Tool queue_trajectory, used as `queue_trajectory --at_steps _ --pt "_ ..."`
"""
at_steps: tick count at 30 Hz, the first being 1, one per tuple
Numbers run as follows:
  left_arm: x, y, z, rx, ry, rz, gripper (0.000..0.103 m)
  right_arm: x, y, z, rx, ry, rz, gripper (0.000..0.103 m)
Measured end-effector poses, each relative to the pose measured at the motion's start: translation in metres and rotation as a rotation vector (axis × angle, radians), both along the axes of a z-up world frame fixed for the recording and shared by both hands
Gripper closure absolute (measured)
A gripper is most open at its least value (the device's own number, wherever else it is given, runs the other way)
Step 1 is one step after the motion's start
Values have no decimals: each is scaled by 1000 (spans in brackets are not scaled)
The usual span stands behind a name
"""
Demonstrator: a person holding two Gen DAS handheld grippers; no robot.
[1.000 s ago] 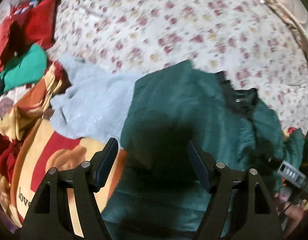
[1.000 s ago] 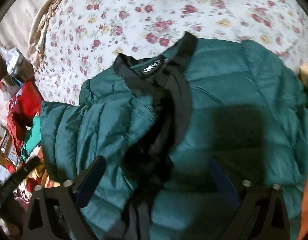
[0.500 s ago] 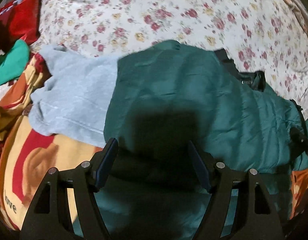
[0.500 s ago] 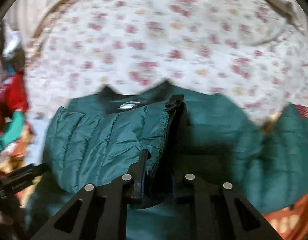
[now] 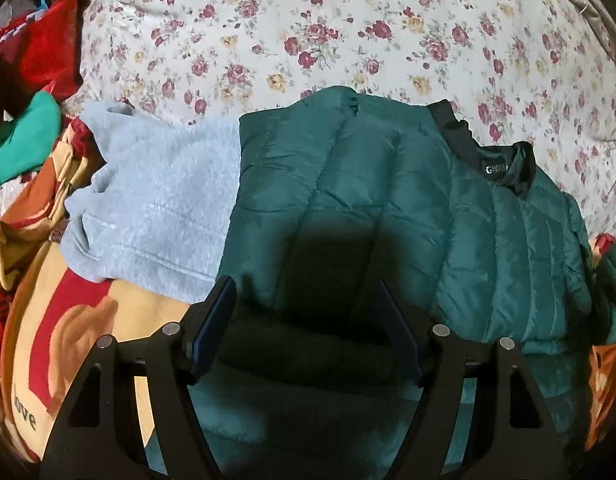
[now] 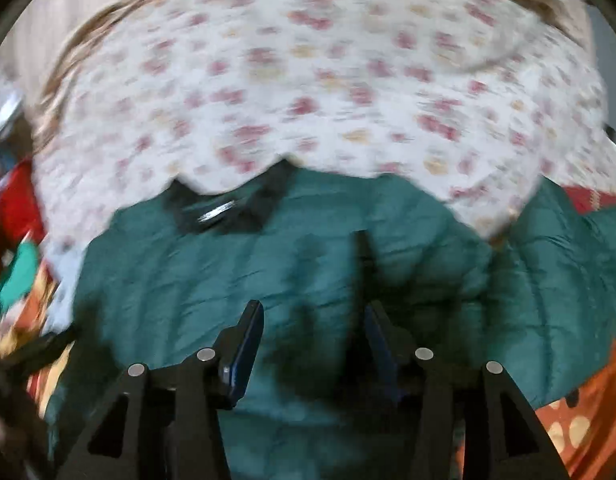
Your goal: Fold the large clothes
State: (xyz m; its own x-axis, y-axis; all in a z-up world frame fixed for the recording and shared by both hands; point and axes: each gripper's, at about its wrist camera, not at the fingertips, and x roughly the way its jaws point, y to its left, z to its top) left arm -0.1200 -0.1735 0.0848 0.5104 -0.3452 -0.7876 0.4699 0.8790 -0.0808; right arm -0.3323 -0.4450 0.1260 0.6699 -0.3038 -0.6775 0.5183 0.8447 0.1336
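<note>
- Left wrist view: left gripper [image 5: 305, 308], jaws standing wide apart, nothing pinched between the pads; it hangs above the near part of the green puffer jacket [image 5: 348, 184], in its own dark shadow.
- Same view: the jacket lies spread on the floral bedsheet [image 5: 308, 24], quilted panels up, black collar [image 5: 504, 162] with a white label toward the right.
- Same view: grey fleece garment [image 5: 155, 208], touching the jacket's left edge and partly under it.
- Same view: orange and red printed blanket [image 5: 47, 320] beneath the fleece at lower left; a bright green garment [image 5: 23, 140] and a red cloth [image 5: 47, 52] lie at the far left, apart from the jacket.
- Right wrist view (blurred): right gripper [image 6: 314, 336], jaws partly open and just now opening from a tight close; nothing is between the pads, which stand clear above the jacket [image 6: 227, 280].
- Same view: the jacket fills the lower middle, its collar [image 6: 227, 208] toward the sheet [image 6: 308, 80] beyond, a dark zip line running up the middle.
- Same view: the orange blanket [image 6: 580, 412] shows at lower right, the green garment [image 6: 17, 276] at the left edge.
</note>
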Motion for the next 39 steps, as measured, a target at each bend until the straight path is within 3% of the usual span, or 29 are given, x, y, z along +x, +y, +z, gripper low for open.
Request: queue_trajectory --at_steps 3,5,10,19,20,23,28,32,39 --pt "3 -7 -11 20 22 -3 31 18 18 -10 -43 74 87 53" --pt "3 -10 -19 40 32 -5 31 33 17 -24 -72 120 65 53" --pt "6 -10 -30 27 44 5 25 50 -26 -53 70 121 -38 53" --pt "5 -10 -32 27 35 7 25 19 -9 -26 29 92 -21 51" --pt "5 -10 -31 31 31 8 25 17 -6 -30 19 111 -20 46" --pt "1 -10 -26 44 23 9 25 28 -11 -51 39 211 -16 44" --pt "-15 2 0 5 -29 6 25 8 -14 -30 88 121 -39 44" --pt "-22 3 14 -32 -16 -6 25 -13 -8 -15 70 94 -47 29" --pt "-43 -12 27 -24 -36 -53 25 -63 -26 3 60 46 -121 29"
